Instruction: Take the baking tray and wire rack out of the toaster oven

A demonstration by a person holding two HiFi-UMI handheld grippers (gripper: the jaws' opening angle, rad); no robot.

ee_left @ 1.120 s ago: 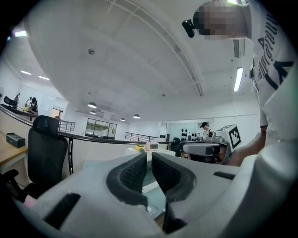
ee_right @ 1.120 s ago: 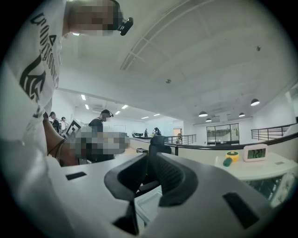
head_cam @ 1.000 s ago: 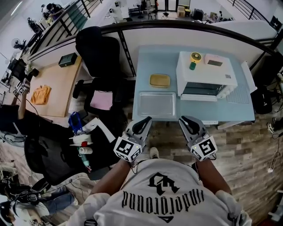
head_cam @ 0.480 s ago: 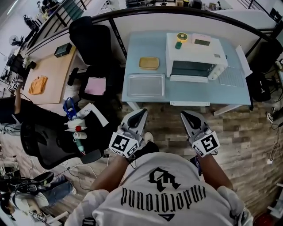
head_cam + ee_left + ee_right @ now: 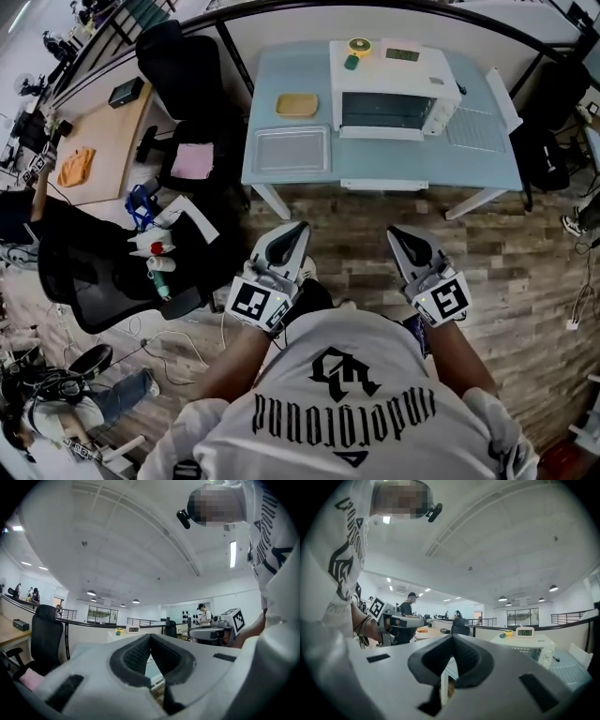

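Both held level, side by side | left gripper (image 5: pixel 298 229) jaws together, empty | right gripper (image 5: pixel 396 232) jaws together, empty

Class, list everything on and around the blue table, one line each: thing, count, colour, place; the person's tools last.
table: one, blue, ahead of the person.
toaster oven: one, white, on the table.
baking tray: one, silver, on the table, left of the oven.
wire rack: one, silver, on the table, right of the oven.
container: one, yellow, behind the tray.
clock: one, white, on the oven.
office chair: one, black, left of the table.
left tool: one, grey, shut, empty, over the floor.
right tool: one, grey, shut, empty, over the floor.
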